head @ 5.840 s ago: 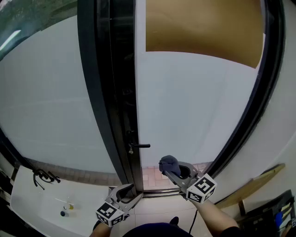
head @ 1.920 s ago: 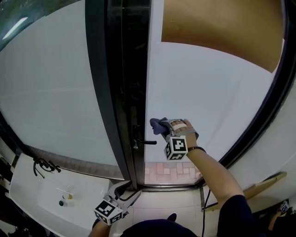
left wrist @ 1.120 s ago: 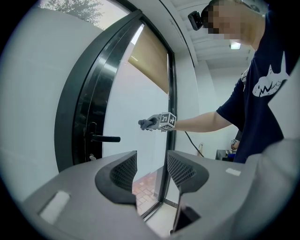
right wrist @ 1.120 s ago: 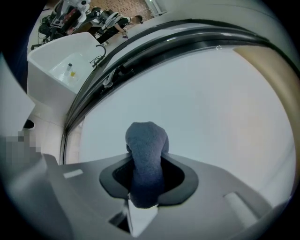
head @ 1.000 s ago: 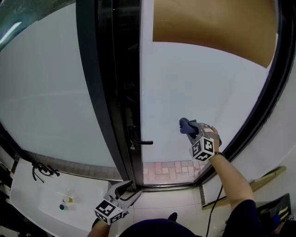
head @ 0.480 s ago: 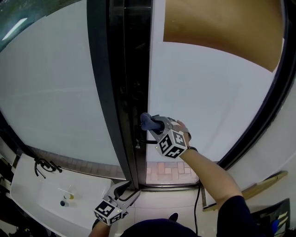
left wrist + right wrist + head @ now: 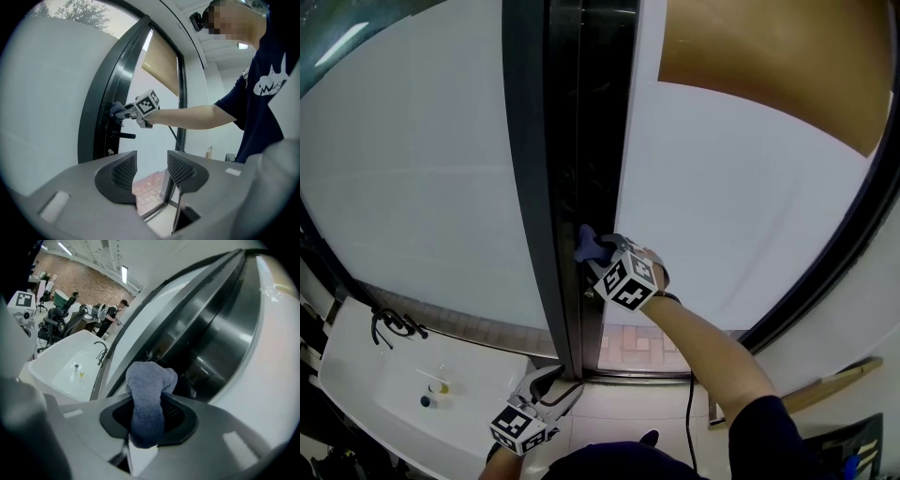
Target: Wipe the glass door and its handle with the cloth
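My right gripper (image 7: pixel 592 249) is shut on a blue-grey cloth (image 7: pixel 149 394), bunched and sticking out past its jaws. The cloth (image 7: pixel 587 243) rests against the dark door frame (image 7: pixel 581 169), just above the black lever handle, which the gripper mostly hides in the head view. In the left gripper view the handle (image 7: pixel 123 135) sticks out of the frame below the cloth (image 7: pixel 116 108). The frosted glass door (image 7: pixel 731 216) spreads to the right. My left gripper (image 7: pixel 551 394) hangs low near the floor, open and empty (image 7: pixel 151 172).
A white sink counter (image 7: pixel 384 384) with a black tap (image 7: pixel 394 326) stands at the lower left. A brown blind (image 7: pixel 778 66) covers the top of the glass. A black cable (image 7: pixel 690 422) trails from my right arm. Reddish brick paving (image 7: pixel 642 342) shows through the door's bottom.
My right gripper swept the cloth over the glass, out to the right and back left. Now it sits at the door frame above the handle. The left gripper stayed low.
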`<state>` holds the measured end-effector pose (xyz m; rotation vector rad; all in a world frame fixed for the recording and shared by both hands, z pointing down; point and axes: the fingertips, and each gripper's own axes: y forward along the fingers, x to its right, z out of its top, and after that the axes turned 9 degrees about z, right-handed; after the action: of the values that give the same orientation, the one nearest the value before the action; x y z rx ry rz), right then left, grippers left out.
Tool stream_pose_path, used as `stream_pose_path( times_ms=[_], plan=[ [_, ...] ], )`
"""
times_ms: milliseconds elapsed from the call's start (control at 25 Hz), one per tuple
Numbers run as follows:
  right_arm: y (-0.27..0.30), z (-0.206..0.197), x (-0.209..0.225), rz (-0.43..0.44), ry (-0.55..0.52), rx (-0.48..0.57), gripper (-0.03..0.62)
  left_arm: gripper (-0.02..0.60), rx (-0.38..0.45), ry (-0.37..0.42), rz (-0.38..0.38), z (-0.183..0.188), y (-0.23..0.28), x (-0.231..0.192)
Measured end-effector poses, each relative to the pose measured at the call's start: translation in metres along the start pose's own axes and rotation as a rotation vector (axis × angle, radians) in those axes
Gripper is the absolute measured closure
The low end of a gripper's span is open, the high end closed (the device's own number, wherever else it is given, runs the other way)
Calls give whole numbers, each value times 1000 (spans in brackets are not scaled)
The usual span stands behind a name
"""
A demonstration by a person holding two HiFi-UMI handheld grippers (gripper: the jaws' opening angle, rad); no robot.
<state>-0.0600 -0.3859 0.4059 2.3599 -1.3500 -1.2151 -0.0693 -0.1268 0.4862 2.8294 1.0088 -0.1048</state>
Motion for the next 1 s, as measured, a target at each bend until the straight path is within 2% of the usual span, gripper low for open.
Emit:
stream_pose_path(
  times_ms=[120,280,440,640,760,880,1000],
  plan=[
    [12,-17,-17,78,60,-36,490,383,1,-3,-7,0,1,2],
    [16,-22,-23,135,151,-38,490,383,-1,7,-15,1,4,2],
    [20,-28,-40,261,241,-85,490,383,-12,8,-16,3,6,3],
    [24,-37,-48,276,252,-119,490,383,-15,14,-30,4,9,9],
    [25,-39,-49,297,219,-146,490,383,-13,14,-34,-1,10,8],
    [21,-46,-53,334,182,-183,490,383,-10,16,-36,-1,11,10],
    [12,-58,-55,367,196,-225,490,383,-10,15,-35,0,12,10]
  ],
)
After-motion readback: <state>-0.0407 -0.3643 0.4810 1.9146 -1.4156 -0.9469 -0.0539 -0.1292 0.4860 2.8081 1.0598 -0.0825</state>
